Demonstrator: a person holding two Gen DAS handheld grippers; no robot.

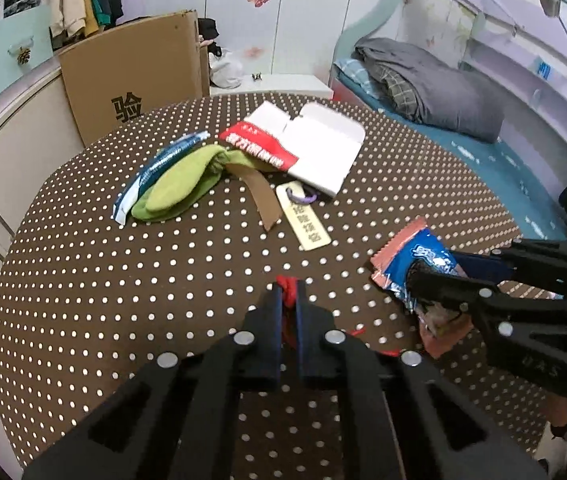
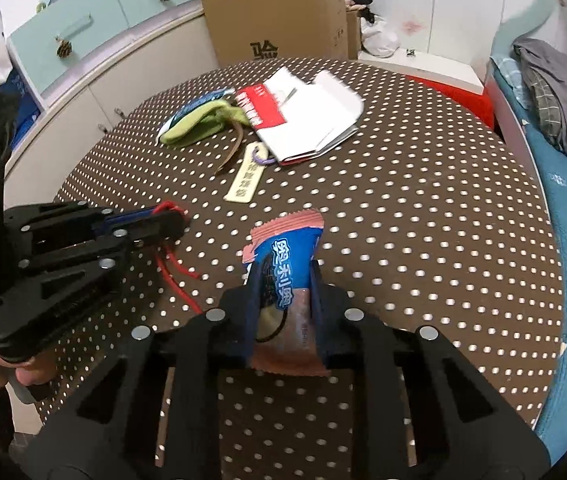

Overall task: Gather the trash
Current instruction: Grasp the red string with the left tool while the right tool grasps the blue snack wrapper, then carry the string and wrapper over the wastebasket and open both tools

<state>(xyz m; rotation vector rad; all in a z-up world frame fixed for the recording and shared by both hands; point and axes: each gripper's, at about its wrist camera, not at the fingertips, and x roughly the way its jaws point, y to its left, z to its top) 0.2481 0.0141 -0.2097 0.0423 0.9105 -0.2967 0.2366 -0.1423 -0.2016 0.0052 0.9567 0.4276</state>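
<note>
My left gripper is shut on a red string low on the round dotted table; the right wrist view shows that string trailing from the left gripper onto the cloth. My right gripper is shut on a blue and pink snack wrapper, which sticks out past the fingers. In the left wrist view the same wrapper sits in the right gripper at the right.
Further back on the table lie a green cloth, a blue-white packet, a brown strip, a cream tag and a red-and-white flattened box. A cardboard box stands behind; a bed is at right.
</note>
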